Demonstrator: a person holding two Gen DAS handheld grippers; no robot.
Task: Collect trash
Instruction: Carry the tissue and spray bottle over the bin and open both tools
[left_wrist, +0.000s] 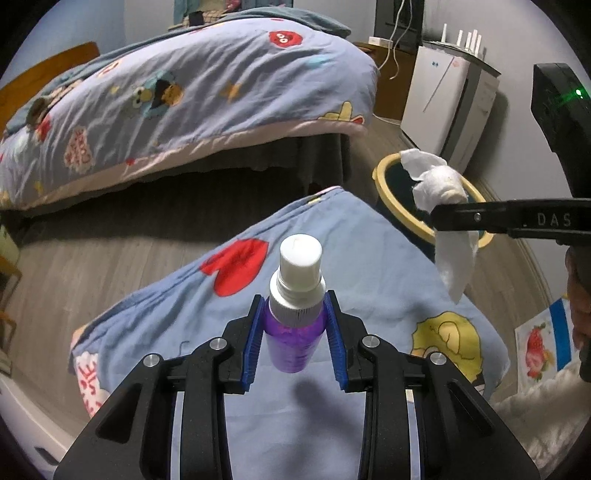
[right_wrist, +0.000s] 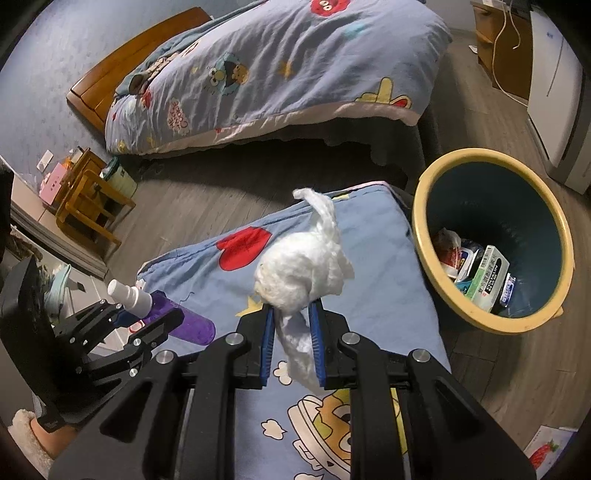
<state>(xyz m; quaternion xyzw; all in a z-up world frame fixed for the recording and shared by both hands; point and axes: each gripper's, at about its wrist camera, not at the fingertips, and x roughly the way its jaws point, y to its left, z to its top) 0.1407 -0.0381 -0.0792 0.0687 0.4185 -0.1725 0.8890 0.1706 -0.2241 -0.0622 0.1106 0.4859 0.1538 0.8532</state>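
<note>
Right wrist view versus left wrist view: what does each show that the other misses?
Only the right wrist view looks into the trash bin, showing boxes and wrappers at the bottom, plus a wooden stool by the wall. Only the left wrist view shows the white appliance beyond the bin. Both show the left gripper shut on the purple spray bottle, the right gripper shut on the crumpled tissue, and the blue cartoon bedding.

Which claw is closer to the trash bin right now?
Right. The right claw, shut on the tissue wad, hangs just beside the trash bin. The left claw, shut on the purple bottle, sits farther away over the pillow.
</note>
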